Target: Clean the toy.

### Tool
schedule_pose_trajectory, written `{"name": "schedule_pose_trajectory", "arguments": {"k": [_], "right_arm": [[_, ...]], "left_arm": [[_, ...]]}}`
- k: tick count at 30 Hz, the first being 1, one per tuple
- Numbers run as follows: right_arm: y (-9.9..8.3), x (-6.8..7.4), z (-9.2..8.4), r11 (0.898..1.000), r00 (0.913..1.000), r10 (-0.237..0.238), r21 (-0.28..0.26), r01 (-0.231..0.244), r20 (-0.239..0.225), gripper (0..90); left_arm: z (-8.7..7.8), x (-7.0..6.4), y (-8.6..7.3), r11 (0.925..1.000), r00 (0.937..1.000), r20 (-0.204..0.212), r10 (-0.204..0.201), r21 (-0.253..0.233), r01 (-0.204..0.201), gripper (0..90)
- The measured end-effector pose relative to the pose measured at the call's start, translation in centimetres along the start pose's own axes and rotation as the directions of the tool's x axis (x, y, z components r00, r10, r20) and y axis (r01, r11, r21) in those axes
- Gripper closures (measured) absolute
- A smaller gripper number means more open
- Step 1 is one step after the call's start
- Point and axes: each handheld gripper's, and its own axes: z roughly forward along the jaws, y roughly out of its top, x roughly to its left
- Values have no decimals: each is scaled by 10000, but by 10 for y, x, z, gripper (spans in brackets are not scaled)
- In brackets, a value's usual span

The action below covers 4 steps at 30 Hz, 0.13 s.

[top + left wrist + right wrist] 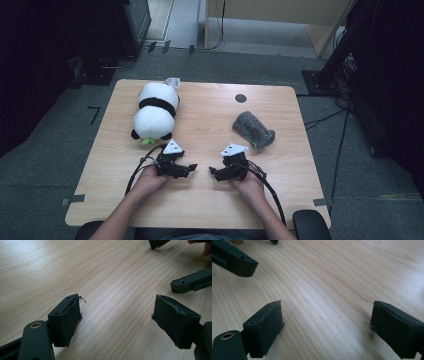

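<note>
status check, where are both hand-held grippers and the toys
Left hand-held gripper open, empty. Right hand-held gripper open, empty, facing it over bare table. Panda plush and grey cloth lie farther off, untouched. Nothing between.

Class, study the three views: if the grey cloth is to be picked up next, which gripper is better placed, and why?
Probably the right gripper: its jaws stand open and empty, and the grey cloth lies on its side of the table. The left gripper sits nearer the plush panda.

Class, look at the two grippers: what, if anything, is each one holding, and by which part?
Nothing is held. The left gripper and the right gripper both have open jaws with only bare table between them.
</note>
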Motion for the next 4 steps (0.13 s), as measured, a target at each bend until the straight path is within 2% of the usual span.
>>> {"name": "schedule_pose_trajectory", "arguments": {"k": [4], "right_arm": [[0,0,0,10000,10000,9,4,-9,-1,100]], "left_arm": [[0,1,0,9999,9999,52,-160,-58,160,205]]}}
